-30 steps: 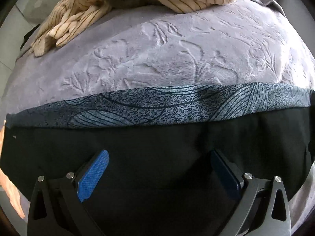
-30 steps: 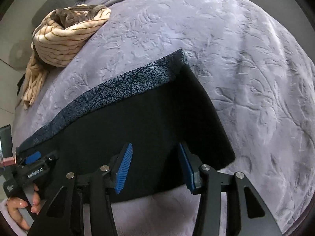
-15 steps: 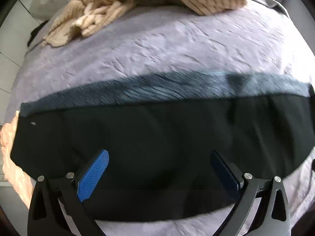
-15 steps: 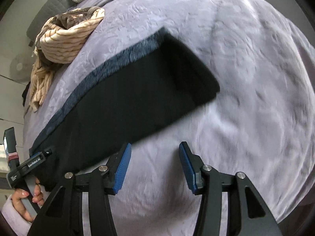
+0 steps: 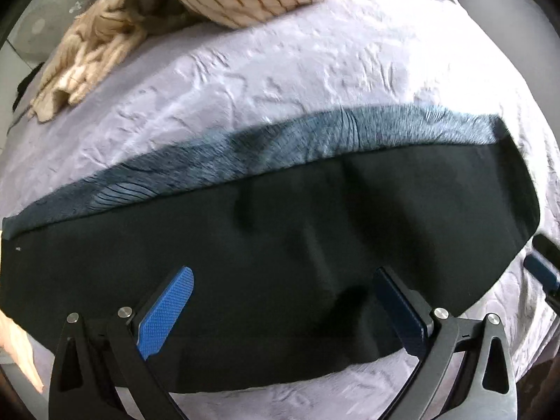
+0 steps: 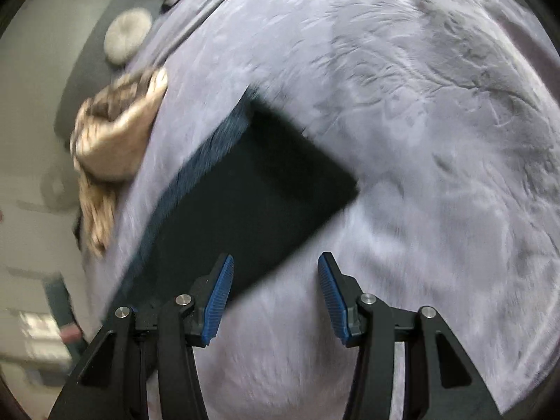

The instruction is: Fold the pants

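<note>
Folded pants [image 5: 280,231] lie flat on a lilac bedspread [image 5: 280,77] as a long black band. A blue patterned strip [image 5: 266,150] runs along their far edge. My left gripper [image 5: 283,301] hovers over the black cloth, open, with nothing between its blue pads. In the right wrist view the pants [image 6: 252,189] stretch away to the upper left. My right gripper [image 6: 274,294] is open above the bedspread [image 6: 420,140], just off the near right edge of the pants. Its blue pad [image 5: 540,273] shows at the right rim of the left wrist view.
A heap of cream striped clothing [image 5: 217,3] sits at the far side of the bed, seen also as the cream clothing [image 6: 115,143] at left in the right view. A round pale cushion [image 6: 127,35] lies beyond. Floor [image 6: 31,227] lies off the bed's left edge.
Both grippers have drawn back from the pants, empty. The right one slid off the cloth onto the bedspread and rolled. The left view now takes in the pants' whole width.
</note>
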{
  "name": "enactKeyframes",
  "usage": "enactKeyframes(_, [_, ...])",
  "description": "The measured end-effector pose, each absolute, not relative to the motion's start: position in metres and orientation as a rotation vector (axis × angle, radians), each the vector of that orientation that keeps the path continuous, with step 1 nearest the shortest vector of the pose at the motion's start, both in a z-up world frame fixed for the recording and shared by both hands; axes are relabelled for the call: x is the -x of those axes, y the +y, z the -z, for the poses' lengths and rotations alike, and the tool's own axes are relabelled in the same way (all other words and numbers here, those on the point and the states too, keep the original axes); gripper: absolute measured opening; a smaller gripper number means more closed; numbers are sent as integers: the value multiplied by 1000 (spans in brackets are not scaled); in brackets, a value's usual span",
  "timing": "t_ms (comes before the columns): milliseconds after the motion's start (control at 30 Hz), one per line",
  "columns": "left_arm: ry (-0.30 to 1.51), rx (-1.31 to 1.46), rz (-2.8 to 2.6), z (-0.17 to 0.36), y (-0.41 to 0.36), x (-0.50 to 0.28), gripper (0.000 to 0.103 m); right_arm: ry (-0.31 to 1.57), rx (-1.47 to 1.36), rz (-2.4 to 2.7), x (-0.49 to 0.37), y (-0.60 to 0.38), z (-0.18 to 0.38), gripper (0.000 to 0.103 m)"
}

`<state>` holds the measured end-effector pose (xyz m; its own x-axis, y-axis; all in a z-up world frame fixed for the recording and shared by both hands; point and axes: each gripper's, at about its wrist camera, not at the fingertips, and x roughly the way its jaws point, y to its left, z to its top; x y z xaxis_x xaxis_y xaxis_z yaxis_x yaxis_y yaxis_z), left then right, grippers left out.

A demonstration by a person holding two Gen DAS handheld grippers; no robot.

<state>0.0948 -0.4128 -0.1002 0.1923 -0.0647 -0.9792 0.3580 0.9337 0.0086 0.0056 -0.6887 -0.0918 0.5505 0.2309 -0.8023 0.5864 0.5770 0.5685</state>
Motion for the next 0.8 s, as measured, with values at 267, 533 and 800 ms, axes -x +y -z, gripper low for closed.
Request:
enactKeyframes(267, [1321,-244,325,87,-422,-87,103,923,-1119,234,-12,-716,100,7])
enactKeyframes(533, [1382,-239,315,109,-425,-84,103,1000,-1146,220,-7,-712,110,18])
enactKeyframes(800, [1373,-254,315,108,-430,-81,103,1033,-1131,120,-8,-680,119,37])
